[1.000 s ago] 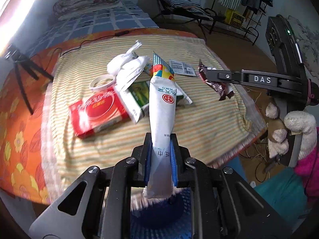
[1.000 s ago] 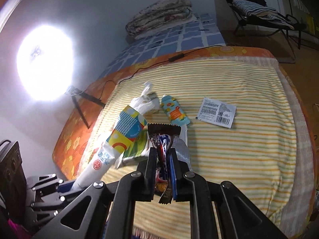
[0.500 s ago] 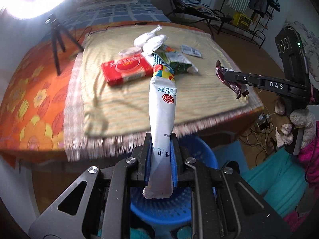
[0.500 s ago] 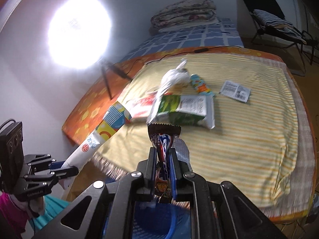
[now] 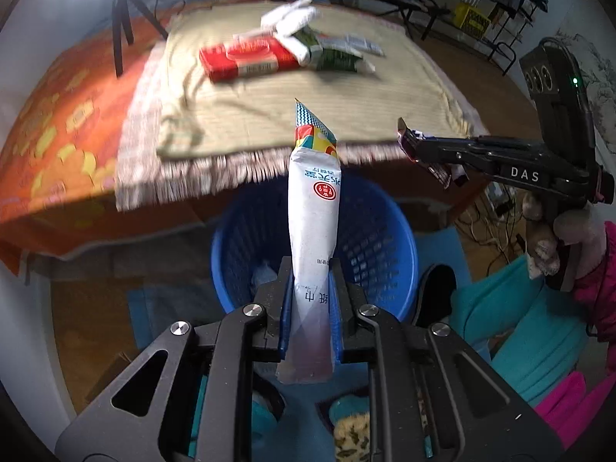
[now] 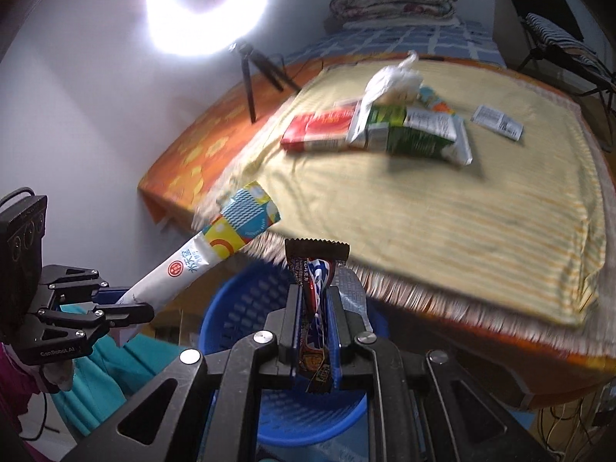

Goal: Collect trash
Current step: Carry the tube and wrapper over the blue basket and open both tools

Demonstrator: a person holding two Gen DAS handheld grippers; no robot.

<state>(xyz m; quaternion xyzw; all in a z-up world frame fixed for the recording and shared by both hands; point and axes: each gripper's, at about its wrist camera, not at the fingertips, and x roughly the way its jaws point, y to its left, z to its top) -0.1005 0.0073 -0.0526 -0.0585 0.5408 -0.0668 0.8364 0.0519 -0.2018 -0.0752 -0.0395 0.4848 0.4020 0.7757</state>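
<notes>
The left gripper (image 5: pixel 310 304) pinches a white tissue pack (image 5: pixel 313 211), the right gripper (image 6: pixel 315 319) a dark snack wrapper (image 6: pixel 313 269), above the blue basket (image 5: pixel 385 231) beside the bed's fringed edge (image 6: pixel 442 292); something pale, perhaps trash, lies inside.

The black two-finger left gripper (image 5: pixel 310 300) pointed steeply downward at lower centre, jaws clamped. The matching black right gripper (image 6: pixel 315 321) (seen side-on at the left view's right edge) was likewise clamped tight.

Blue basket (image 5: pixel 385 238), yellow-striped cloth (image 6: pixel 462 208)
</notes>
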